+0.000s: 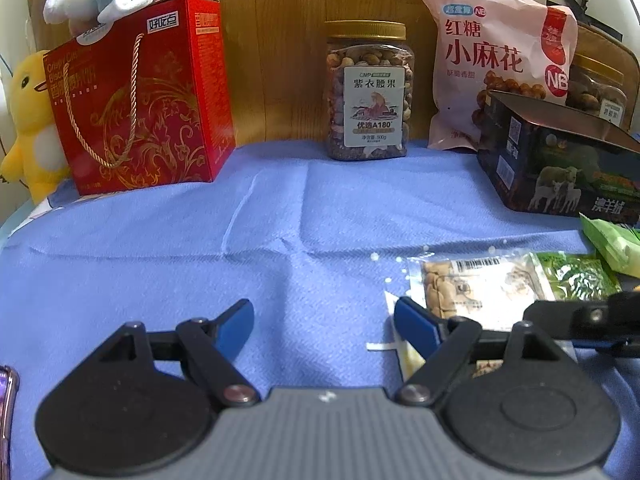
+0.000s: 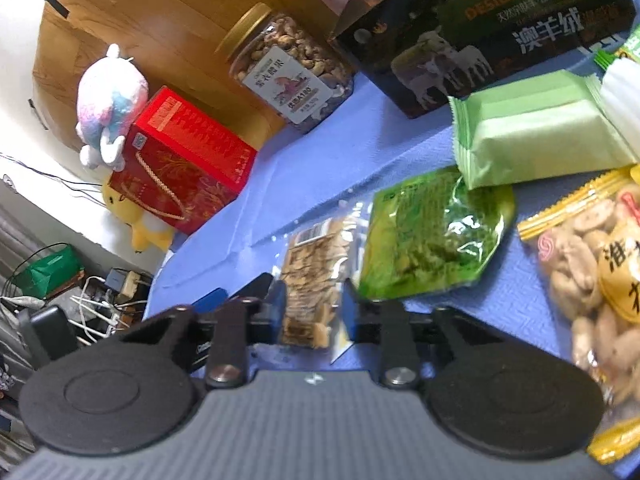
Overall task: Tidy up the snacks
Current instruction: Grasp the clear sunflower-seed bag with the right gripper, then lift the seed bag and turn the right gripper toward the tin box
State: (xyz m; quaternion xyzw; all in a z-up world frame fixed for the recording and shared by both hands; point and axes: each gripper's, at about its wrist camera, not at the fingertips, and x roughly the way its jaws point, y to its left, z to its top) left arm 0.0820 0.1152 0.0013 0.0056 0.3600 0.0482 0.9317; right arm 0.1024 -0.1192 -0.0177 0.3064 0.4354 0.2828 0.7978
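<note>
My left gripper (image 1: 324, 320) is open and empty, low over the blue cloth (image 1: 200, 240). A clear packet of brown biscuits (image 1: 476, 288) lies to its right, touching the right finger. In the right wrist view my right gripper (image 2: 312, 304) has its fingers on both sides of that biscuit packet (image 2: 312, 276), closed against it. A dark green snack bag (image 2: 432, 236), a light green wrapped packet (image 2: 536, 140) and a yellow-edged cookie bag (image 2: 592, 264) lie to the right. The right gripper's arm (image 1: 592, 316) shows in the left wrist view.
At the back stand a red gift box (image 1: 140, 108), a jar of cashews (image 1: 368, 92), a pink snack bag (image 1: 492, 52) and an open dark box (image 1: 560, 160). Plush toys (image 1: 32, 120) sit at the left. The table edge drops off at left (image 2: 168, 272).
</note>
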